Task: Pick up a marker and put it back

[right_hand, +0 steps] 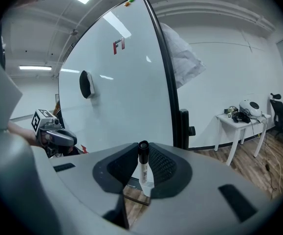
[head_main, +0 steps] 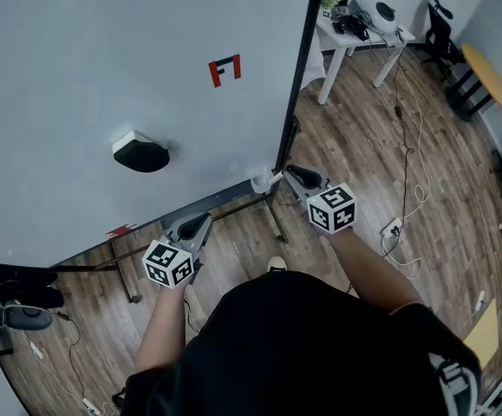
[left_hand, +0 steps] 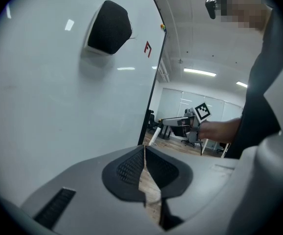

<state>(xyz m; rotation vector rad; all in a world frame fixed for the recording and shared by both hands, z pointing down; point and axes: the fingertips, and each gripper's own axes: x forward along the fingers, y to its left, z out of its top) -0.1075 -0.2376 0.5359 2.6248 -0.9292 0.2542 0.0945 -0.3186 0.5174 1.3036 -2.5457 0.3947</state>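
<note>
Marker (right_hand: 143, 168): clamped in my right gripper (head_main: 292, 176), at 1 o'clock from me, just beside the whiteboard (head_main: 77, 68) corner.
Left gripper (left_hand: 144, 153): pinched closed, nothing in it.
Progress: I judge the pickup done; putting it back remains.

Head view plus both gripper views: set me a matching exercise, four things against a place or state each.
Things: 1 white marker with black cap; 2 black felt eraser; 3 red mark; 4 left hand-held gripper.
States: A jaws together, empty; B on the white whiteboard, lower down; C clamped in the right hand-held gripper; D on the whiteboard, higher up.
Pairs: 1-C, 2-B, 3-D, 4-A.
</note>
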